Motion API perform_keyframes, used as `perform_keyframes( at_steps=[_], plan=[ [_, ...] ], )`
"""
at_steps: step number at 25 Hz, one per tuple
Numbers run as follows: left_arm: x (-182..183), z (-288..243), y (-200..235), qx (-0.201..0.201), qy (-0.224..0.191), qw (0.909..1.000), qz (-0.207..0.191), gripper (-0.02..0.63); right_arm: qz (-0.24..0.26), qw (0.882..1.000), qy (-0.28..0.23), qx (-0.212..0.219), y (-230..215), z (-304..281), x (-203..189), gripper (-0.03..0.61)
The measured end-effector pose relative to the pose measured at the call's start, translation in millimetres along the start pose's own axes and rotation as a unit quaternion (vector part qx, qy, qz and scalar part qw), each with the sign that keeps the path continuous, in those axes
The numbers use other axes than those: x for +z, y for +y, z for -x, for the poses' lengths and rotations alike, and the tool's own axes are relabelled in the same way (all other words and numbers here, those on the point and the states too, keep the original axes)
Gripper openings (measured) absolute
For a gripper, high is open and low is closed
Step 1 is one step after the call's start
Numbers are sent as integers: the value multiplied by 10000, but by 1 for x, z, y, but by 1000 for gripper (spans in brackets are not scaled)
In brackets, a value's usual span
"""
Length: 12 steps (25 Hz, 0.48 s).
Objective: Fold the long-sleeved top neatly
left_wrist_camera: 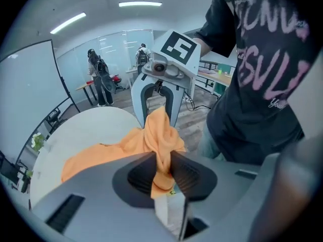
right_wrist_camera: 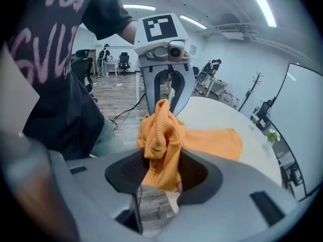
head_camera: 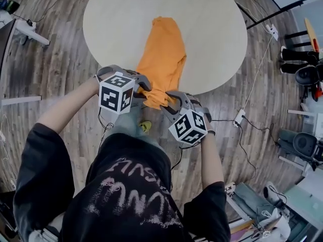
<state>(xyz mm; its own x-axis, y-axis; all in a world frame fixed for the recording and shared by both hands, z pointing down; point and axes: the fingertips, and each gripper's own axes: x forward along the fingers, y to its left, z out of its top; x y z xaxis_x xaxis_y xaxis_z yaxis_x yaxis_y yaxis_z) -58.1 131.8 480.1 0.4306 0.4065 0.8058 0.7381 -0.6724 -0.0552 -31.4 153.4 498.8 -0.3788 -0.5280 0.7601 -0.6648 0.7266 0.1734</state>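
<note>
An orange long-sleeved top (head_camera: 162, 54) lies in a narrow strip on the round pale table (head_camera: 116, 19), its near end lifted off the table's front edge. My left gripper (head_camera: 143, 92) is shut on the top's near left corner, and the bunched cloth (left_wrist_camera: 160, 137) is pinched between its pads. My right gripper (head_camera: 168, 105) is shut on the near right corner; orange cloth (right_wrist_camera: 160, 142) fills its jaws. Both grippers face each other close together, just in front of the table edge. The left gripper view shows the right gripper (left_wrist_camera: 160, 97) behind the cloth.
The wooden floor (head_camera: 50, 69) surrounds the table, with cables and a power strip (head_camera: 239, 118) at the right. Chairs and equipment (head_camera: 303, 69) stand at the far right. A whiteboard (left_wrist_camera: 25, 89) and people (left_wrist_camera: 98, 82) are in the background of the room.
</note>
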Motion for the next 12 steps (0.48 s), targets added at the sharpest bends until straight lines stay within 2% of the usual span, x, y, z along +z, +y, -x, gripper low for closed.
perform_keyframes(
  at_steps=[5,12],
  plan=[
    [-2,36,69,237,-66,9996,160,94,-522,9984,-138,188,-72,9,28,175],
    [-6,71,188,95,-530,9952,812,94,-1368,9895,-357,300,-188,9,44,172]
  ],
)
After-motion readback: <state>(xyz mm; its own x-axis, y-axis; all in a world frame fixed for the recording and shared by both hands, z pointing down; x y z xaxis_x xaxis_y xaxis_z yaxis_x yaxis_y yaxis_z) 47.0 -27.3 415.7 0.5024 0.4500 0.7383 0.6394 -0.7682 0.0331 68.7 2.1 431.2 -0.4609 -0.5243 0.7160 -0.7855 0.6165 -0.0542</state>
